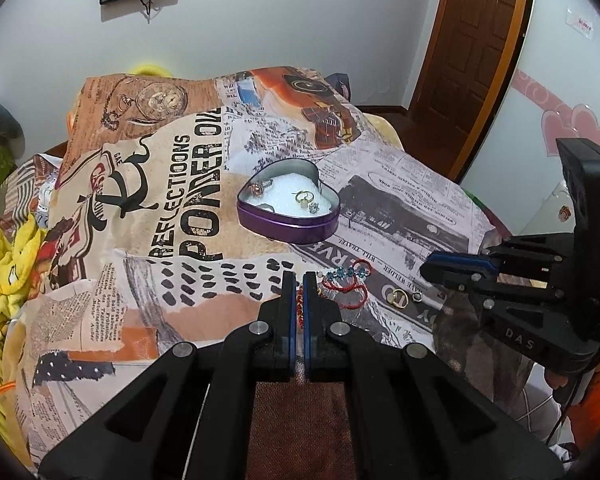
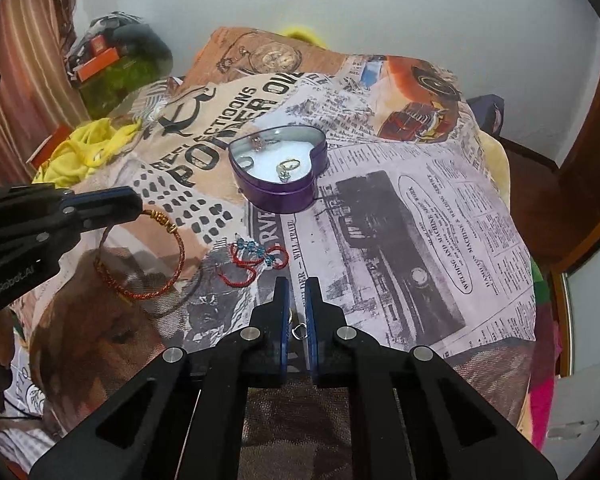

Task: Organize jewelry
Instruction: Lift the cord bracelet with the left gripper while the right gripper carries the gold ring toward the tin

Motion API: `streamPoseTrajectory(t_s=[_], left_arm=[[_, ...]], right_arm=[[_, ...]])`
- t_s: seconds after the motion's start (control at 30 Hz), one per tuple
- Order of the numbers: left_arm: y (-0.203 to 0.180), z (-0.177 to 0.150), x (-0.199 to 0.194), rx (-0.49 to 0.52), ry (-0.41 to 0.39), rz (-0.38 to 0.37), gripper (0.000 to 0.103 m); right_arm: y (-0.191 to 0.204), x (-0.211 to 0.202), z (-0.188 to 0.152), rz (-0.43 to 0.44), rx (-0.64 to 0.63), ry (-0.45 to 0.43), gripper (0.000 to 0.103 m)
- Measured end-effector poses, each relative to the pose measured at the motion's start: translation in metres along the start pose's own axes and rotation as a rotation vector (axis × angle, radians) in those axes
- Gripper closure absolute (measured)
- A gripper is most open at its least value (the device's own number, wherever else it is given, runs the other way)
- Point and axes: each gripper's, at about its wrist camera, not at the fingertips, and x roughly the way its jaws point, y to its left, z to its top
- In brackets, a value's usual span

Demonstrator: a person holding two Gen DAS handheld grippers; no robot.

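The left tongs [image 1: 299, 280] are pinched on the woven red-and-gold bracelet [image 2: 140, 256], and from the right wrist view the hoop hangs below their tips with its gold knot up against the blue pads, clear of the patterned cloth [image 2: 440, 200] or only just brushing it; I cannot tell which. From the left wrist view only a sliver of red braid shows in the narrow gap between the fingers. The purple heart-shaped tin [image 1: 288, 204] sits open at about 12 o'clock from the left tongs, well apart, with a few rings already lying on its white lining. That is the line that matters, I think: straight ahead and slightly up the cloth, with nothing standing between the tongs and the tin's near wall. The hoop hangs broadside, so it probably has to come over the rim and settle flat inside. The right tongs [image 2: 296, 292] stand slightly apart and carry nothing, with a small silver ring [image 2: 299, 332] lying on the cloth in the gap between their fingers. The gold ring [image 1: 398, 298] sits beside it, and the red cord with blue beads [image 2: 260, 258] lies at 11 o'clock from the right tongs, near them. For the tin the left hand is the loaded one, though both sit about equally far off.
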Motion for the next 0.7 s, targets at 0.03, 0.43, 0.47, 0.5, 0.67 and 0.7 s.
streamPoseTrajectory(t_s=[0.03,0.43,0.47,0.5,0.67,0.7], left_arm=[[0.000,0.000,0.000,-0.001,0.000,-0.001,0.102],[0.008,-0.005,0.006,-0.024,0.017,0.001,0.102],[0.009,-0.005,0.007,-0.026,0.018,0.002,0.102],[0.009,-0.005,0.007,-0.027,0.019,0.000,0.102],[0.008,-0.006,0.006,-0.026,0.014,0.000,0.102],[0.008,-0.005,0.006,-0.025,0.013,0.000,0.102]], right_arm=[[0.001,0.001,0.000,0.009,-0.002,0.009,0.088],[0.017,0.039,-0.009,-0.036,-0.079,0.097,0.072],[0.017,0.038,-0.010,-0.036,-0.083,0.089,0.075],[0.017,0.037,-0.010,-0.033,-0.087,0.086,0.085],[0.017,0.034,-0.010,-0.030,-0.083,0.079,0.086],[0.017,0.033,-0.009,-0.032,-0.082,0.077,0.086]])
